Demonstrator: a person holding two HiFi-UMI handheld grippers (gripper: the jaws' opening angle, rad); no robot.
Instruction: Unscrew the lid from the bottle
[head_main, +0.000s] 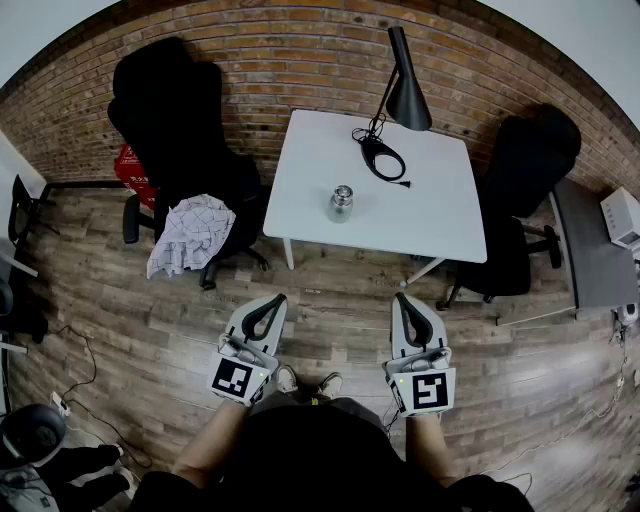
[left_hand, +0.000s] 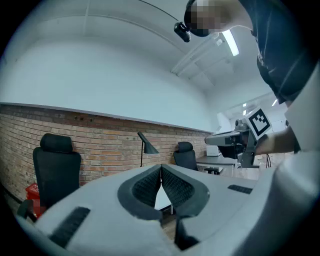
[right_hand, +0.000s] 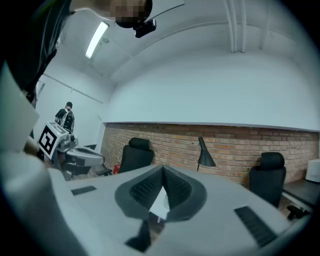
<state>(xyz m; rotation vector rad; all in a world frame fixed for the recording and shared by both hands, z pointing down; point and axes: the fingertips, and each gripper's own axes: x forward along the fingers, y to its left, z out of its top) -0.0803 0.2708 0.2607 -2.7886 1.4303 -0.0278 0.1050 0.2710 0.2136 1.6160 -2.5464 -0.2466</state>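
Note:
A small metal bottle with its lid on stands upright near the middle of the white table. My left gripper is held level over the wooden floor, well short of the table, shut with nothing in it. Level beside it, my right gripper is also shut and empty. In the left gripper view the left gripper has its tips pressed together, and in the right gripper view the right gripper looks the same. The bottle is hidden in both gripper views.
A black desk lamp and its coiled cable sit at the table's far side. A black office chair with a cloth on it stands left; another chair and a grey desk stand right. A brick wall lies behind.

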